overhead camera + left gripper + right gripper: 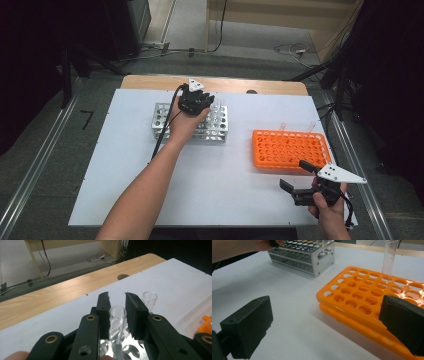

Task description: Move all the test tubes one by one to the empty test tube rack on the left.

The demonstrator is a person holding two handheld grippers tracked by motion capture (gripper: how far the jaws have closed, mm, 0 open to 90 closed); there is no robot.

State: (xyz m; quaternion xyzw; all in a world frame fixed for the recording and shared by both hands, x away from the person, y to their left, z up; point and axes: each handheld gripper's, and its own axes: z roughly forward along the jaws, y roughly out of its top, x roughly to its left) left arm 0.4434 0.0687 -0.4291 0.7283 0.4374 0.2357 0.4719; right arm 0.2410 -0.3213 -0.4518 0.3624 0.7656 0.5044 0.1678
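My left gripper (197,101) is over the back of the metal tube rack (162,120), pointing down. In the left gripper view its jaws (117,296) are shut on a clear test tube (117,315) that stands in the rack, a pad against each side. A second clear tube (150,298) stands just to the right. My right gripper (295,174) hovers open near the front edge of the orange tube rack (290,147), with nothing between its jaws (327,315). One clear tube (389,260) stands upright in the orange rack (362,295).
Both racks stand on a white sheet (210,175) on a wooden table (150,81). The metal rack (312,262) is at centre left, the orange one to its right. Beyond the table's far edge are floor and cables.
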